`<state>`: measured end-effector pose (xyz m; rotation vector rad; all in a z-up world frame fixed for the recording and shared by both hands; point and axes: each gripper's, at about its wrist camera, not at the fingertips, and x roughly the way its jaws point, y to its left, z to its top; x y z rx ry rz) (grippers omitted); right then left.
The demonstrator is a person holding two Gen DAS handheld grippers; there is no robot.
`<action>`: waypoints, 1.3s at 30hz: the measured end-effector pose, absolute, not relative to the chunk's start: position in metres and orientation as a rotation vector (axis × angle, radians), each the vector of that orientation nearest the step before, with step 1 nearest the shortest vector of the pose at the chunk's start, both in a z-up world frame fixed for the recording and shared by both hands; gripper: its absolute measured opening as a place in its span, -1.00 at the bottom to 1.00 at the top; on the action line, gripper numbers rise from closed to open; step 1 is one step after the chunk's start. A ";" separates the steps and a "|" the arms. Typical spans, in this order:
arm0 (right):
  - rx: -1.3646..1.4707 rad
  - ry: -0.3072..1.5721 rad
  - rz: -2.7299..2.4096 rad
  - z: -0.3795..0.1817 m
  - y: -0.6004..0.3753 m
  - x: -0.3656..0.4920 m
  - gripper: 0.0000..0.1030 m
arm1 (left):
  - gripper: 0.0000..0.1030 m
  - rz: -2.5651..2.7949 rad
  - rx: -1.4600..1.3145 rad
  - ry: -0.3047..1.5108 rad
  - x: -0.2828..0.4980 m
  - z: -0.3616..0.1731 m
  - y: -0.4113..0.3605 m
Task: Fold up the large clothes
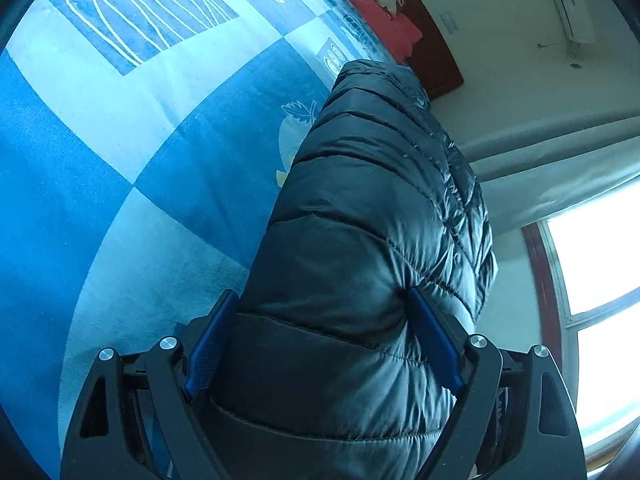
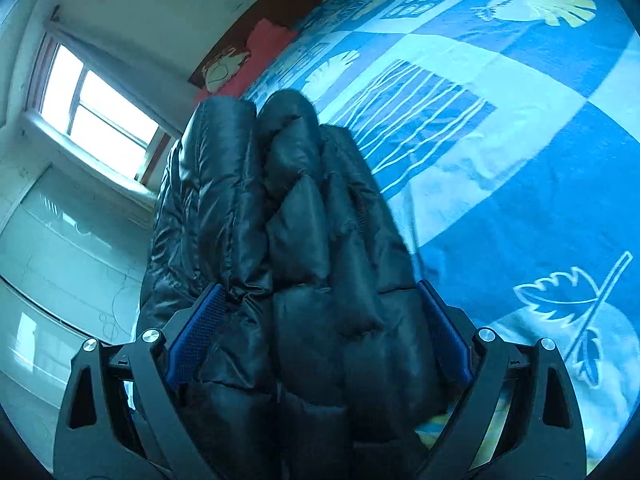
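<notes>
A black quilted puffer jacket lies folded into a thick bundle on the blue patterned bedcover. My left gripper has its blue pads sunk into the bundle's near end, and the padding bulges past the right pad. In the right wrist view the jacket shows several stacked folds. My right gripper straddles the bundle with its jaws wide. Its right pad shows a bare face, with a sliver of bedcover beside it. The jacket's far end is hidden behind its own bulk.
Red pillows lean on a brown headboard at the head of the bed. A bright window with a pale curtain is on the jacket's side, and an air conditioner hangs on the wall.
</notes>
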<state>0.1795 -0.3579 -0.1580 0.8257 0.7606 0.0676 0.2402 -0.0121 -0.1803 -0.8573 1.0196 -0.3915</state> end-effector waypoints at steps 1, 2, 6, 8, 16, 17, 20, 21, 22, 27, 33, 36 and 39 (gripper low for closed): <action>0.823 0.761 0.071 -0.158 -0.357 0.180 0.79 | 0.63 -0.391 -0.860 1.016 0.240 -0.180 -0.013; 0.825 0.762 0.075 -0.159 -0.356 0.179 0.72 | 0.62 -0.392 -0.860 1.012 0.240 -0.180 -0.015; 0.847 0.765 0.117 -0.159 -0.354 0.181 0.26 | 0.50 -0.412 -0.867 1.005 0.240 -0.179 -0.016; 0.856 0.748 0.133 -0.159 -0.351 0.180 0.09 | 0.42 -0.418 -0.868 0.998 0.238 -0.177 -0.015; 0.820 0.656 0.206 -0.136 -0.326 0.183 -0.21 | 0.28 -0.439 -0.806 0.946 0.247 -0.153 -0.003; 0.814 0.647 0.229 -0.132 -0.317 0.191 -0.22 | 0.26 -0.436 -0.800 0.930 0.250 -0.148 0.003; 0.810 0.651 0.280 -0.126 -0.293 0.217 -0.23 | 0.26 -0.412 -0.799 0.885 0.260 -0.136 0.026; 0.810 0.652 0.296 -0.125 -0.286 0.225 -0.23 | 0.26 -0.400 -0.797 0.873 0.263 -0.134 0.034; 0.806 0.654 0.313 -0.125 -0.277 0.233 -0.23 | 0.26 -0.389 -0.797 0.865 0.267 -0.133 0.041; 0.790 0.701 0.361 -0.133 -0.240 0.266 -0.23 | 0.26 -0.318 -0.810 0.850 0.281 -0.143 0.078; 0.784 0.735 0.333 -0.146 -0.236 0.271 -0.20 | 0.28 -0.294 -0.801 0.874 0.284 -0.165 0.084; 0.791 0.746 0.323 -0.146 -0.234 0.271 -0.13 | 0.30 -0.288 -0.773 0.870 0.283 -0.165 0.081; 0.780 0.762 0.307 -0.146 -0.234 0.269 -0.01 | 0.35 -0.290 -0.782 0.882 0.285 -0.164 0.088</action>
